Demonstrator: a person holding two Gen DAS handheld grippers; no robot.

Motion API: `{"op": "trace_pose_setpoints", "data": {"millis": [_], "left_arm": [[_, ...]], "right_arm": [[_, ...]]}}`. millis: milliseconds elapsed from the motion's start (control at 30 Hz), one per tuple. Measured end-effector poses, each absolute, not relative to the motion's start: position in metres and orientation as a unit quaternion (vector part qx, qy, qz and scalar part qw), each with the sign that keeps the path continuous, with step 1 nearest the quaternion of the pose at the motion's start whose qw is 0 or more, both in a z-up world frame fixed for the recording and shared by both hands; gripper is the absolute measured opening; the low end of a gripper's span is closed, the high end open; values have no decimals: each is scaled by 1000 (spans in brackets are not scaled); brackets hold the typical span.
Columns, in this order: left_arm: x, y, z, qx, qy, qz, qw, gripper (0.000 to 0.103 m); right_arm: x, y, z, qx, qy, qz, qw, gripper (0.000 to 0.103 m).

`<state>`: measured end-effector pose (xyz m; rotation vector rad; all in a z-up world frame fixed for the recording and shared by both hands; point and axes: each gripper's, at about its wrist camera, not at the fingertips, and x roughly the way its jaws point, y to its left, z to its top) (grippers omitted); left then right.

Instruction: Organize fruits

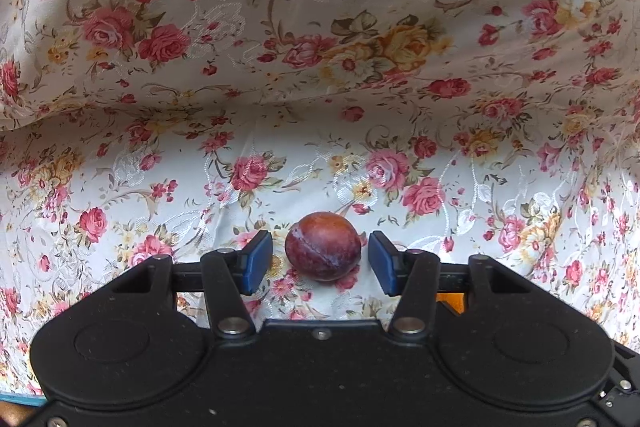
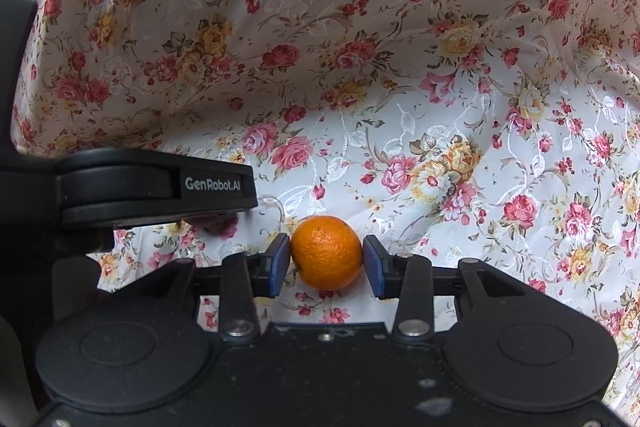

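Right wrist view: the left gripper [image 2: 132,187] body with GenRobot.AI lettering blocks the left side and hides most of a dark reddish thing under it, too little shows to name it. Cloth beneath both gripper bodies not visible. Left gripper [image 1: 320,263] jaws spread, plum [image 1: 323,246] between the blue pads [image 1: 258,261], a gap on each side, not touching. Plum dark red-purple, round, seam line running across it, resting on the floral cloth [image 1: 440,187]. Right gripper [image 2: 326,263] pads [image 2: 280,263] against both sides of the orange [image 2: 326,251], pinching it; orange bright, dimpled skin, whether it touches the floral cloth [image 2: 460,187] is unclear. Cloth lies flat near the fruit, then rises into a draped wall behind in both views. Bare flat cloth to the right of the orange and on both sides of the plum.
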<state>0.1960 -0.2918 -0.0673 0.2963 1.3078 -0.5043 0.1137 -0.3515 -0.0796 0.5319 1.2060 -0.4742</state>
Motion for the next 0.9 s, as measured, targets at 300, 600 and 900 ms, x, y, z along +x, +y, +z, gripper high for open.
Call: {"op": "trace_pose_setpoints", "data": {"millis": [300,600,900], "left_arm": [[170,-281,-69,151,602,-234,749,33],[125,-239,-68,157,626,-229,728,28],[88,-188,-57,141,647,-205,721,28]], "right_arm": [[97,-348,-75,272,570,-207,747,40],[57,-332,-69,275,611,-225,707,39],[3,-290,-68,270,641,-217,685,36]]}}
